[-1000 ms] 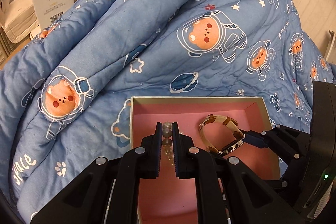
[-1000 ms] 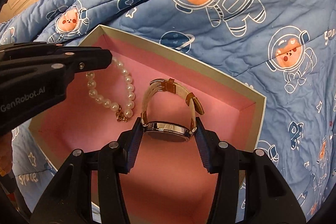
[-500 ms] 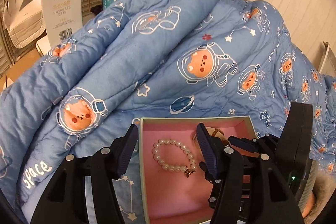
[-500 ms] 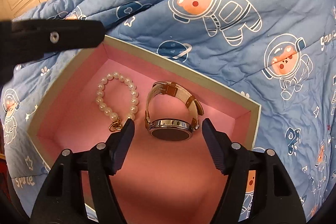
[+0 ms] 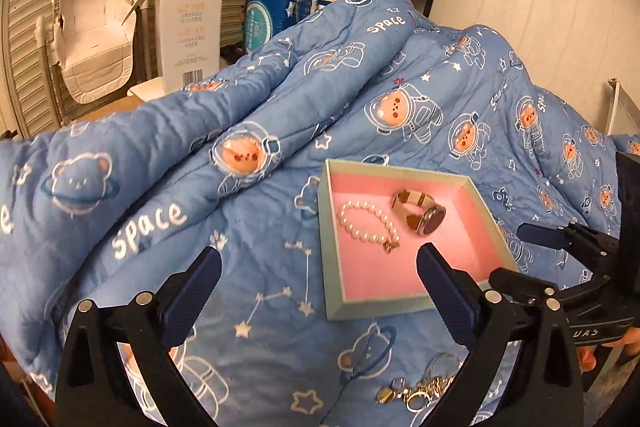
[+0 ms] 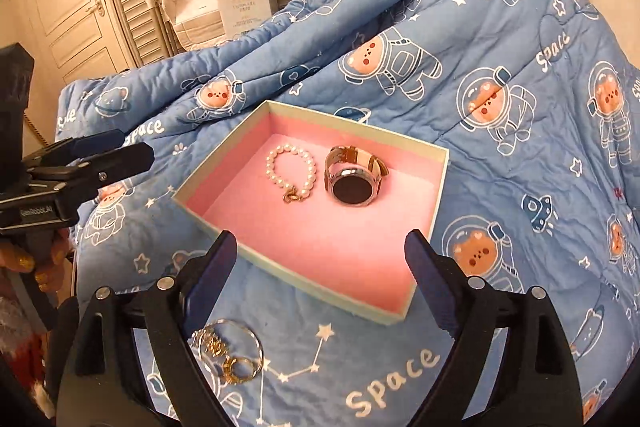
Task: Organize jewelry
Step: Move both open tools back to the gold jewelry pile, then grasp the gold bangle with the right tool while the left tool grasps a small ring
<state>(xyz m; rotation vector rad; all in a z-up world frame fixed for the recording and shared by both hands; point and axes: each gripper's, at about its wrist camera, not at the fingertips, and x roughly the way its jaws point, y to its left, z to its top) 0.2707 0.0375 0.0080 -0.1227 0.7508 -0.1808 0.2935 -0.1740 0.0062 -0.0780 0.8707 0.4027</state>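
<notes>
Both claws gape wide, empty. White pearl bracelet [image 6: 291, 173] and tan-strapped wristwatch [image 6: 354, 181] lie in pink-lined box [image 6: 440, 183]. Loose gold rings and chain [image 6: 228, 353] on blue quilt [image 6: 520, 187], near side, just below right claw [image 6: 320, 267]; left claw [image 5: 320, 283] is farther.

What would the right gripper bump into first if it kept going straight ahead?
Probably the pink-lined box: the open right gripper points at its near edge and pink floor. The watch and pearl bracelet lie farther in. Depth is hard to judge.
</notes>
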